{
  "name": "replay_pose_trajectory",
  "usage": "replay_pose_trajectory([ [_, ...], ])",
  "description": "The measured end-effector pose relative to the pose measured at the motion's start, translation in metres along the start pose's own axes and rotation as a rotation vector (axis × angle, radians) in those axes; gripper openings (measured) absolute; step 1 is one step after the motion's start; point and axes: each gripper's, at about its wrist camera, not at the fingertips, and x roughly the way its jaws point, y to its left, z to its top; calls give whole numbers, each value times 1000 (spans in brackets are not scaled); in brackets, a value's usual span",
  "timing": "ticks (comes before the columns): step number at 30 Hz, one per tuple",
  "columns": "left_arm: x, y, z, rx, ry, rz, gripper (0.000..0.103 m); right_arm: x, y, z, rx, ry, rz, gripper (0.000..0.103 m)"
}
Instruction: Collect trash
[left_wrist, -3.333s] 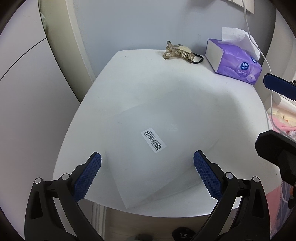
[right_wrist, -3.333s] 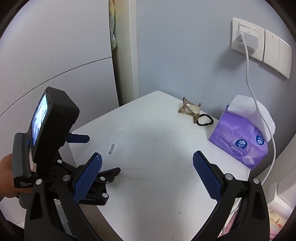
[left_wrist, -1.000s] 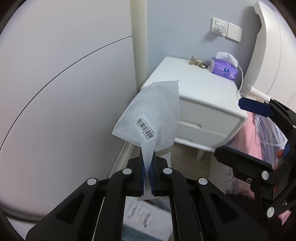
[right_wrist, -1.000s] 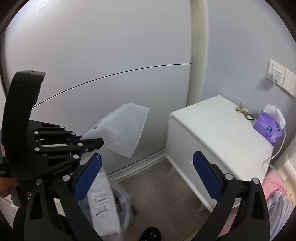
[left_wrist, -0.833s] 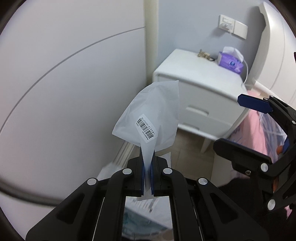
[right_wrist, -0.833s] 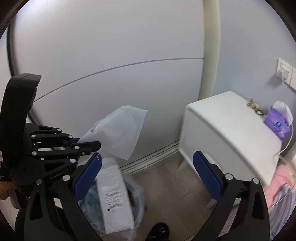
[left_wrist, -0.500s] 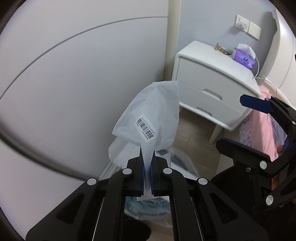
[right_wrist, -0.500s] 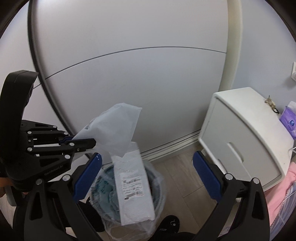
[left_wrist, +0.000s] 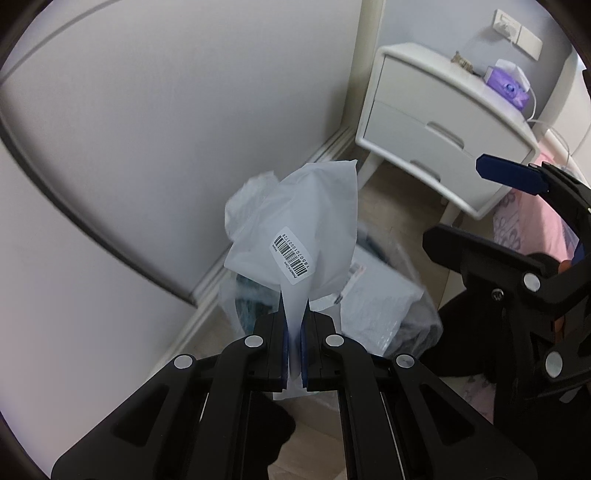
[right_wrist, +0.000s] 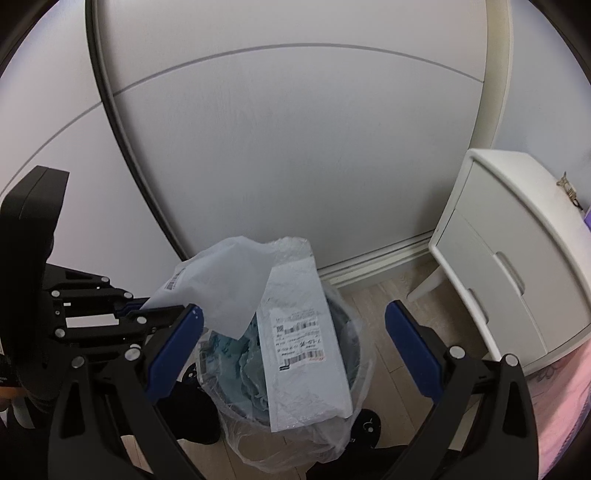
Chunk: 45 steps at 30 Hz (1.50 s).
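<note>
Plastic bag (left_wrist: 314, 225): the trash item here, a floppy white mailer with a barcode label, hanging in the air right over the bin, one corner pinched, the rest sticking up and out past the tool.

Room: wardrobe panels behind, white nightstand (left_wrist: 436, 122) off to the side with a purple tissue box (left_wrist: 506, 79) on top. None of that needs touching, as far as I can tell.

Bin (right_wrist: 347, 373): on the floor by the wall, lined with a clear liner (right_wrist: 258, 448), and already pretty stuffed. A big grey shipping pouch (right_wrist: 306, 354) stands up out of it and eats most of the opening, crumpled teal stuff beside it.

Left tool (left_wrist: 294, 350): jaws fully shut on the bag's bottom corner, pointing steeply down at the bin.

Right tool (right_wrist: 293, 347): jaws wide apart, nothing in them, hovering above the bin.

Step, I'd say: the drop.

How to do it well: I'd get lower and aim for the open pocket on the teal side, not on top of the grey pouch. Film this light will drift or slide off if let go from up high.

Tip: the free tool could nudge the pouch over or push the bag down after.

Watch out: the liner rim looks loose, so a snag could drag it off.
</note>
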Motion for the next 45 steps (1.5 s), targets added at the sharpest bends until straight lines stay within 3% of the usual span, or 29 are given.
replay_pose_trajectory([
  [11, 61, 5, -35, -54, 125, -10, 3, 38, -1, -26, -26, 39, -1, 96],
  [16, 88, 3, -42, -80, 167, -22, 3, 59, -6, -33, -16, 98, -18, 96],
  [30, 137, 3, -41, -107, 207, -50, 7, 94, -3, -46, -70, 183, -28, 96],
  [32, 140, 2, -44, -111, 205, -39, 25, 102, -4, -47, -71, 196, -35, 96],
  [38, 149, 3, -47, -117, 215, -5, 60, 114, -7, -46, -57, 217, -53, 96],
  [45, 144, -2, -42, -121, 177, 45, 84, 111, -8, -43, -55, 212, -51, 96],
])
